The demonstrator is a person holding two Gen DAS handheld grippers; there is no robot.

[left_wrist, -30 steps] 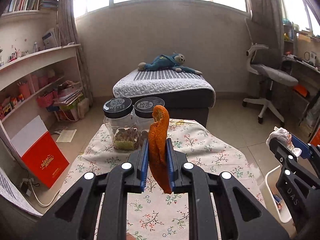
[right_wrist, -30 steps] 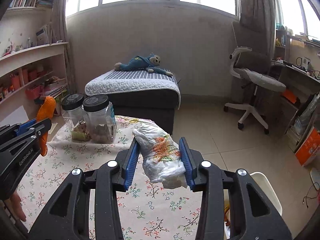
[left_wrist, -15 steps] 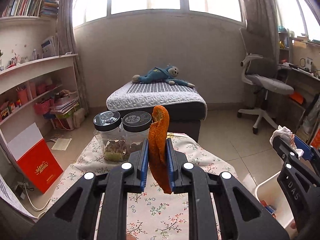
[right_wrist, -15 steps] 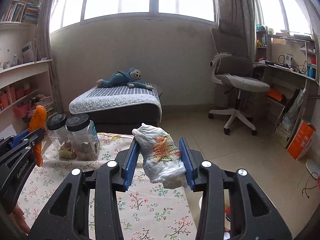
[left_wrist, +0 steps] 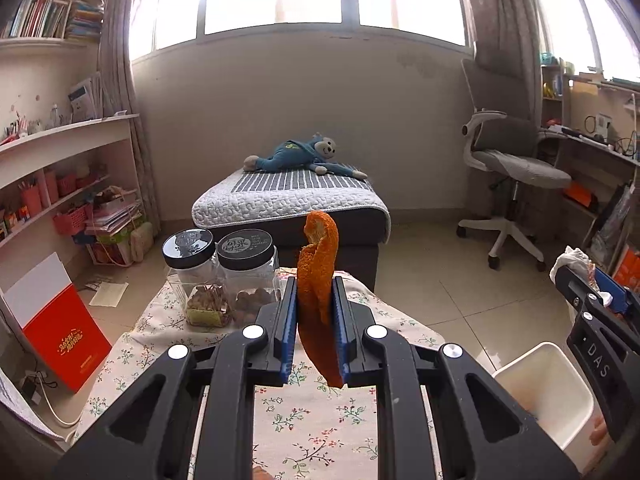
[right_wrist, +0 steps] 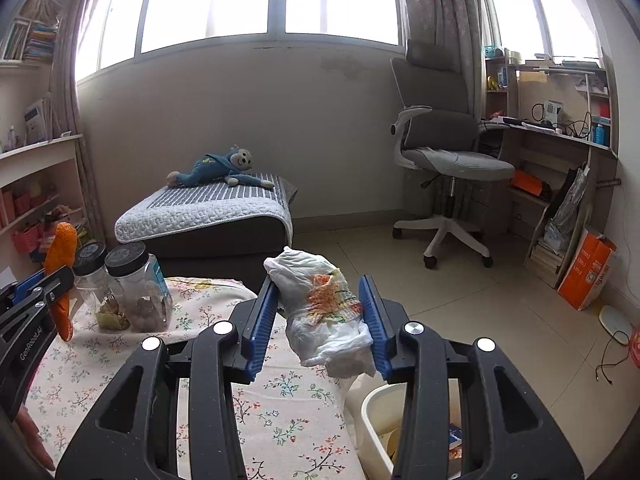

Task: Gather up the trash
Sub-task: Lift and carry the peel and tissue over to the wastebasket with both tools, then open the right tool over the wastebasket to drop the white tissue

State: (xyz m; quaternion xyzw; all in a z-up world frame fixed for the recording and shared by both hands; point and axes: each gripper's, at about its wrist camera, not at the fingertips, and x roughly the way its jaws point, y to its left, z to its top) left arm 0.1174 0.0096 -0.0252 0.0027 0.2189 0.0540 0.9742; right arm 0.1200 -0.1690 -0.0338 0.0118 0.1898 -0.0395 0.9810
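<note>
Left gripper [left_wrist: 314, 322] clamps an orange peel [left_wrist: 318, 280] upright above the floral tablecloth [left_wrist: 320, 420]. Right gripper [right_wrist: 320, 320] clamps a crumpled white wrapper [right_wrist: 324, 312] above the table's right edge, with the white bin [right_wrist: 380, 408] below right.

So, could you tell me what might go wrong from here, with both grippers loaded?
The orange peel is pinched only through its middle in the left gripper, so it may slip out onto the tablecloth. The wad in the right gripper hangs beside the bin, near its rim, and could miss.
</note>
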